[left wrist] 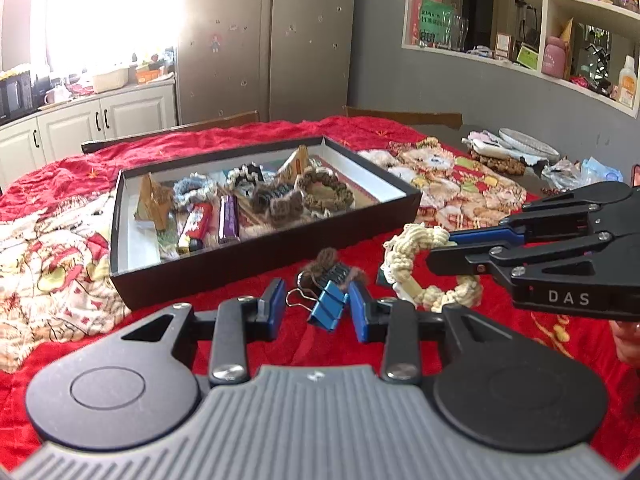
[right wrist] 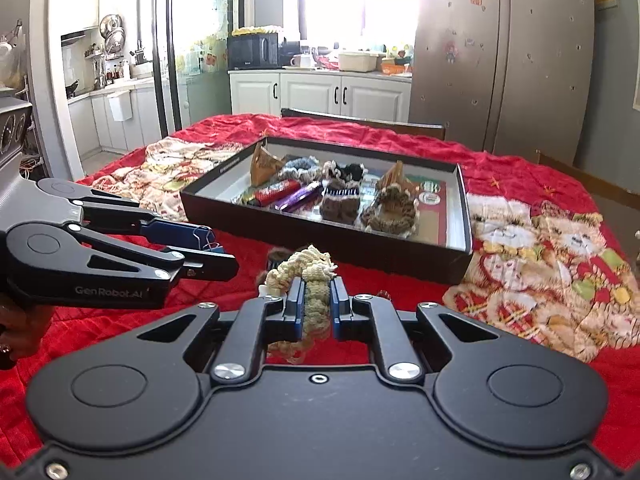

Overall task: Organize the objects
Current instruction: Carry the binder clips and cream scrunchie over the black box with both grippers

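Note:
A black tray [left wrist: 132,240] [right wrist: 360,244] on the red cloth holds several scrunchies, hair clips and small packets. My right gripper [right wrist: 317,292] [left wrist: 434,250] is shut on a cream crocheted scrunchie [right wrist: 316,300] [left wrist: 416,240] and holds it just in front of the tray. My left gripper [left wrist: 317,300] [right wrist: 216,248] is open around a blue binder clip [left wrist: 328,308] that lies on the cloth. A brown furry hair clip [left wrist: 332,268] lies just beyond the binder clip.
A patterned bear cloth [right wrist: 540,248] lies right of the tray, another [left wrist: 36,264] to its left. A plate and small items [left wrist: 528,148] sit at the table's far right. Chair backs [left wrist: 404,116], cabinets and a fridge stand behind.

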The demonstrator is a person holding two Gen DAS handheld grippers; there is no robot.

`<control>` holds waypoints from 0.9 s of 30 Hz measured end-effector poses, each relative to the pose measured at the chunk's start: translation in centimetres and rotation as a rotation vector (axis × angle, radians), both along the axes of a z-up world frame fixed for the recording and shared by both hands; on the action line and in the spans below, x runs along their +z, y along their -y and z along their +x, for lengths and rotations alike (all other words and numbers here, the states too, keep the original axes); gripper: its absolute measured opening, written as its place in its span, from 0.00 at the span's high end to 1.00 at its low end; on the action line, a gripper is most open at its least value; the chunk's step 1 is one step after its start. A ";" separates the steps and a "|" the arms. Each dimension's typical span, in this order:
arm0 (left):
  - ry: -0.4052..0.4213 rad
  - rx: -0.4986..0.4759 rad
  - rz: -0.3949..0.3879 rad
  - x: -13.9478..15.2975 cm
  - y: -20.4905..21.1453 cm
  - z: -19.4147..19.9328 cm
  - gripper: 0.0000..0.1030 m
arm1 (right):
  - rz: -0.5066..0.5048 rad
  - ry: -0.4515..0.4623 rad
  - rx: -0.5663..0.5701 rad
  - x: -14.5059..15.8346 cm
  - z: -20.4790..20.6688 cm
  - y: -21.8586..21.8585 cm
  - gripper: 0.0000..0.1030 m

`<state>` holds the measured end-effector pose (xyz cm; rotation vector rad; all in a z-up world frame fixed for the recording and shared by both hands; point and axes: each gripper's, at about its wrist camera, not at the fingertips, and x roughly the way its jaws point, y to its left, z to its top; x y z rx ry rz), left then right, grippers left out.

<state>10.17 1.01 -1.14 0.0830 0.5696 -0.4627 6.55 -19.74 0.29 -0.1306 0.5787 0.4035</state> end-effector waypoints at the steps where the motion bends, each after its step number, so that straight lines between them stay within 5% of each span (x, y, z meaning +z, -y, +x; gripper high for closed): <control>1: 0.005 0.003 -0.002 0.3 -0.1 0.1 0.63 | -0.001 0.008 0.001 0.3 0.1 0.1 0.88; 27: 0.092 0.086 0.005 4.3 -1.3 4.8 0.63 | -0.014 0.109 -0.004 5.0 4.7 -0.3 0.88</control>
